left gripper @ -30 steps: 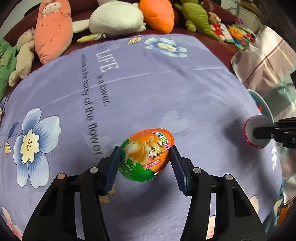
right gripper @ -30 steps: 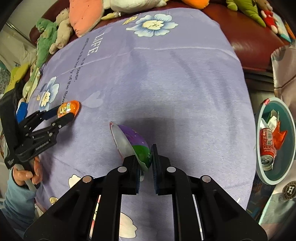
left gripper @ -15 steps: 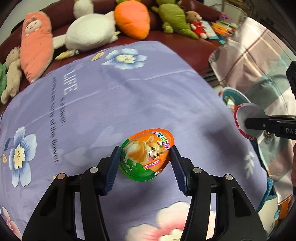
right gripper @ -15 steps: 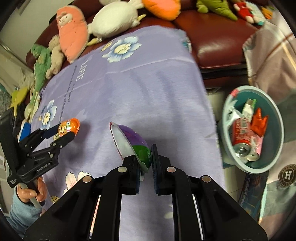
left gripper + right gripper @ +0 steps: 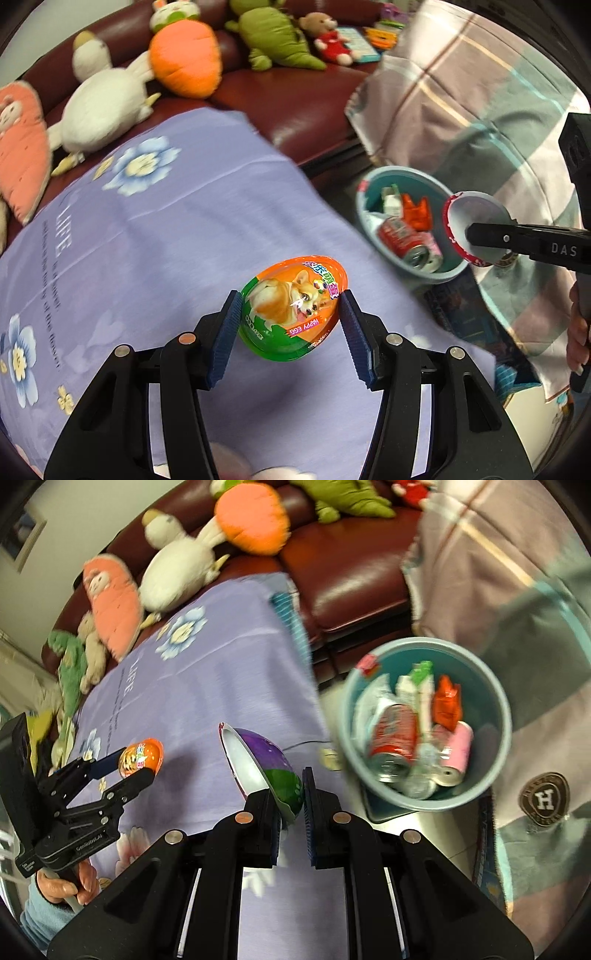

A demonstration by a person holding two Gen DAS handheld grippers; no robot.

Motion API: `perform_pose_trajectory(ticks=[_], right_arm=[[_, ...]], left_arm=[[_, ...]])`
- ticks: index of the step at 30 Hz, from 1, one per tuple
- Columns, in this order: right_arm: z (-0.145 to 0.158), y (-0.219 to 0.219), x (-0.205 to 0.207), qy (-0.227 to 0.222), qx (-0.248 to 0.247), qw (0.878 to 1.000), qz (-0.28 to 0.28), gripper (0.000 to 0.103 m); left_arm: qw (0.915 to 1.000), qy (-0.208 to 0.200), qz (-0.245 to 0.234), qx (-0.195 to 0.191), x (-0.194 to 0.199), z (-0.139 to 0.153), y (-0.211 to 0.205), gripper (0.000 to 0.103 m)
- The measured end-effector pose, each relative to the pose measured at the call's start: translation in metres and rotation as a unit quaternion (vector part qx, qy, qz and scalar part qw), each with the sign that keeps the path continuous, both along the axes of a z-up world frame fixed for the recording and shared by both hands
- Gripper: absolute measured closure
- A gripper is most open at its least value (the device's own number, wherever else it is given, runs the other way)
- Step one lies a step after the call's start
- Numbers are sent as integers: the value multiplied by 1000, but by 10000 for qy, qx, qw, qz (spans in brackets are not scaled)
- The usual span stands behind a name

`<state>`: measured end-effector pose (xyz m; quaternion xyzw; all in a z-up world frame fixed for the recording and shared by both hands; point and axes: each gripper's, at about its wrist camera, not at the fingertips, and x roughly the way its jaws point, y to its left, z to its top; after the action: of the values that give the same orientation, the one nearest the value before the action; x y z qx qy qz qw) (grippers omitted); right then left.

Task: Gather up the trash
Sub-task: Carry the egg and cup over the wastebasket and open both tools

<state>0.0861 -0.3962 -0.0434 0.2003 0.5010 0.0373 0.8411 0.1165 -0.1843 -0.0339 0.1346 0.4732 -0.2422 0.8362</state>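
Two grippers are in my hands, each clamped on a piece of trash. My left gripper (image 5: 290,323) has its blue ribbed pads pressed against the two sides of an orange and green plastic egg (image 5: 293,315) printed with a corgi and the words HAPPY EGG; the egg sits between the fingertips, lifted clear of the purple flowered cloth (image 5: 177,236) below it. My right gripper (image 5: 290,805) is squeezed nearly together on the lower edge of a purple and green half shell (image 5: 266,762), whose pale hollow side faces left of the fingers. Ahead and to the right of my right gripper stands the teal bin (image 5: 495,716), on the floor just past the cloth's edge, holding a red can (image 5: 393,734), a pink can (image 5: 458,751), an orange wrapper (image 5: 447,703) and crumpled packaging. From my left gripper, the bin lies ahead to the right, and the half shell in my other tool hangs right beside its rim. Beyond the cloth, a dark red sofa (image 5: 295,99) carries plush toys, among them an orange carrot (image 5: 184,59) and a white duck (image 5: 99,107).
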Motion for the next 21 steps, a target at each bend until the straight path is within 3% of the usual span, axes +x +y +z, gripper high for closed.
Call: perform_pose_trajectory(ticks=[9, 21], right_arm=[[0, -85, -18, -95, 67, 9978, -652, 92], [-14, -132, -9, 63, 8, 9961, -877, 92]], left_arm=[[9988, 108, -478, 7, -3, -6, -86, 48], [9966, 374, -733, 66, 16, -34, -160, 48]])
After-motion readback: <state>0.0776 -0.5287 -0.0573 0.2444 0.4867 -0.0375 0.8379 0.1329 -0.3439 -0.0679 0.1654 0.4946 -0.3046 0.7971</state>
